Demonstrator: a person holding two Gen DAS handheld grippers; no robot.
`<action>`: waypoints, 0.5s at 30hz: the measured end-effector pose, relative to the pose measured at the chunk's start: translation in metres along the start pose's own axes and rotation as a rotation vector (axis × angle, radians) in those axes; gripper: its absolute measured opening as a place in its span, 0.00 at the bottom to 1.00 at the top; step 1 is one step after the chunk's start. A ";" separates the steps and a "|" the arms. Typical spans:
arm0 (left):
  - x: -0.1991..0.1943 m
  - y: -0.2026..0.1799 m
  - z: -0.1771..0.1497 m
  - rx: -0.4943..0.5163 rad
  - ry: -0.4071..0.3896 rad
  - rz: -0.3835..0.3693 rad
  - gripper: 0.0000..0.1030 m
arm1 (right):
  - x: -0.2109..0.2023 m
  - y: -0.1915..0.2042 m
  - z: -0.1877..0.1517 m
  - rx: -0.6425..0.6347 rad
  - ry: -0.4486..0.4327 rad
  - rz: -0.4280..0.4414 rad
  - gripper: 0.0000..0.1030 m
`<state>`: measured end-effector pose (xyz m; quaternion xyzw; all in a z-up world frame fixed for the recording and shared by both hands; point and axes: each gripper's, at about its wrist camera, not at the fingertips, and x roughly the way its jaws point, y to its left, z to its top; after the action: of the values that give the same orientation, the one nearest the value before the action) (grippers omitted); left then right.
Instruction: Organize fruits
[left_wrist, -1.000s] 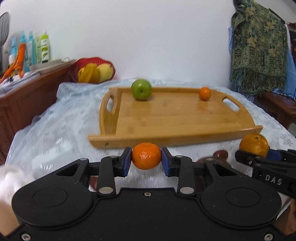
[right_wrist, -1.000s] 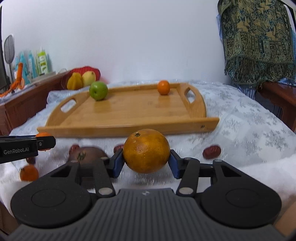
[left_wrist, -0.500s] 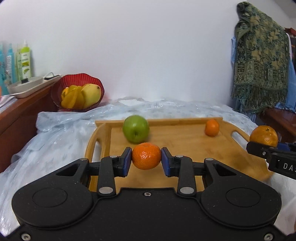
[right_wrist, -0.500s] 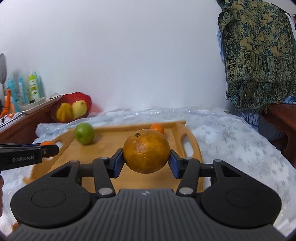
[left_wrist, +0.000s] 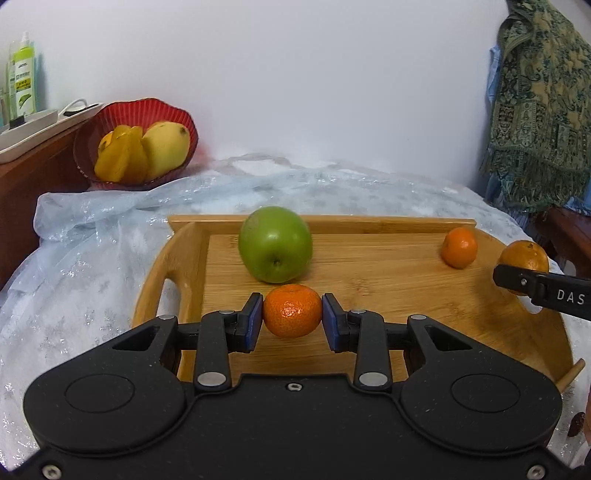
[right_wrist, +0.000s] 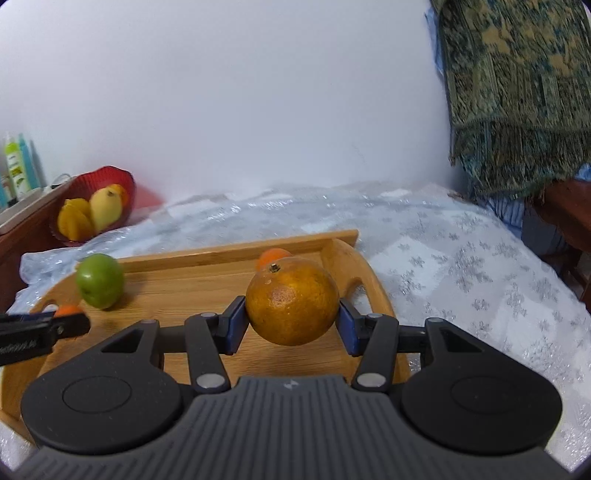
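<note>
Left claw (left_wrist: 292, 321) clamps mandarin (left_wrist: 292, 311); right claw (right_wrist: 291, 325) clamps orange (right_wrist: 291, 301); tray (left_wrist: 369, 291): one apple (left_wrist: 275, 249).

Snowflake-patterned cloth (right_wrist: 480, 280) — wooden tray (left_wrist: 369, 291) on top

Green apple (left_wrist: 275, 243) and small mandarin (left_wrist: 459, 247) on wooden tray (left_wrist: 369, 225), well apart.

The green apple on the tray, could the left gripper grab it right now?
Probably not yet. The left gripper is already shut on a small mandarin, so its jaws are full. The green apple sits right ahead on the wooden tray with nothing between.
</note>
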<state>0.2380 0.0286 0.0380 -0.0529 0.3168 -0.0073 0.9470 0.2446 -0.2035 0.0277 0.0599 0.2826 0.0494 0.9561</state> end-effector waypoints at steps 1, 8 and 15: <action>0.000 0.000 -0.001 0.003 -0.004 0.006 0.31 | 0.003 -0.001 0.000 0.005 0.008 -0.004 0.53; 0.008 -0.002 -0.007 0.013 0.027 0.000 0.31 | 0.008 -0.001 -0.001 0.020 0.032 -0.012 0.53; 0.007 -0.004 -0.008 0.021 0.023 -0.001 0.31 | 0.012 -0.002 -0.002 0.019 0.050 -0.031 0.53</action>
<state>0.2390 0.0234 0.0278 -0.0431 0.3275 -0.0118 0.9438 0.2534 -0.2037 0.0190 0.0633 0.3079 0.0336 0.9487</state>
